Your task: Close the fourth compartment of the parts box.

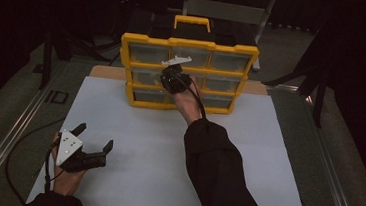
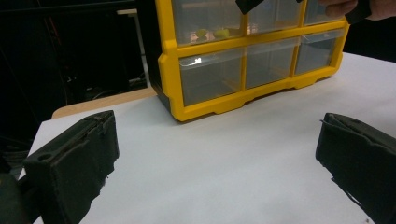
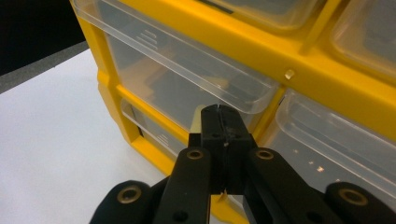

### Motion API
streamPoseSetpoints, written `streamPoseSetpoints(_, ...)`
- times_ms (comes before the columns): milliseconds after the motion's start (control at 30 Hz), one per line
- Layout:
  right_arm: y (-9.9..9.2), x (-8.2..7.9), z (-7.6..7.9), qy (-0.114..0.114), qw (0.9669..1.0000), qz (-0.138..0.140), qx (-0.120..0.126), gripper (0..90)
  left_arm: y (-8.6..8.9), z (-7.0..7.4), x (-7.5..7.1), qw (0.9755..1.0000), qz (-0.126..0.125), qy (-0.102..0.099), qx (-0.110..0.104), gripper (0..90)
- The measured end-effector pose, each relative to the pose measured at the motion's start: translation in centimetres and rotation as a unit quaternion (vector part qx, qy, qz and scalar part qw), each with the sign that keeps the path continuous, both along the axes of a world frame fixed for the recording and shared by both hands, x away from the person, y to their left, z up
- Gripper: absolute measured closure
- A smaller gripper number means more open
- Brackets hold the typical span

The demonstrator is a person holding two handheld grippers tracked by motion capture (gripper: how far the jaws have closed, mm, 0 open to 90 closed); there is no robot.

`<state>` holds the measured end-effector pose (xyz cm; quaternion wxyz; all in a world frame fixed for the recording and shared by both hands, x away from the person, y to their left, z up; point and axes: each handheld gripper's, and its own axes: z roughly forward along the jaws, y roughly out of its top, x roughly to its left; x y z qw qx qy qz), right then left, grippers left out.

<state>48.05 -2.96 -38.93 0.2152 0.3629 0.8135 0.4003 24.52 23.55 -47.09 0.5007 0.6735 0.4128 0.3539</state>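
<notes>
Dark room; white tabletop (image 1: pixel 133 129) bears yellow drawer cabinet (image 1: pixel 190 46), wooden strip behind

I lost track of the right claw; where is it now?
In the high view, the right claw is shut at the middle row of the yellow drawer cabinet, near its centre drawer, far from the left claw.

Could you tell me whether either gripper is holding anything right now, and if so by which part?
Nothing is held. The right gripper is shut and empty, jaws together at the yellow drawer cabinet's front; the left gripper is open above the table.
</notes>
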Motion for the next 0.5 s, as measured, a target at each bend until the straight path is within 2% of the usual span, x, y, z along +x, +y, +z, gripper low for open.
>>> streamPoseSetpoints(500, 0.22, 0.08, -0.18, -0.003, 1.0, -0.001, 0.002, 89.9, -0.05, -0.1, 0.05, 1.0, 0.0, 0.002, 0.0, 0.3)
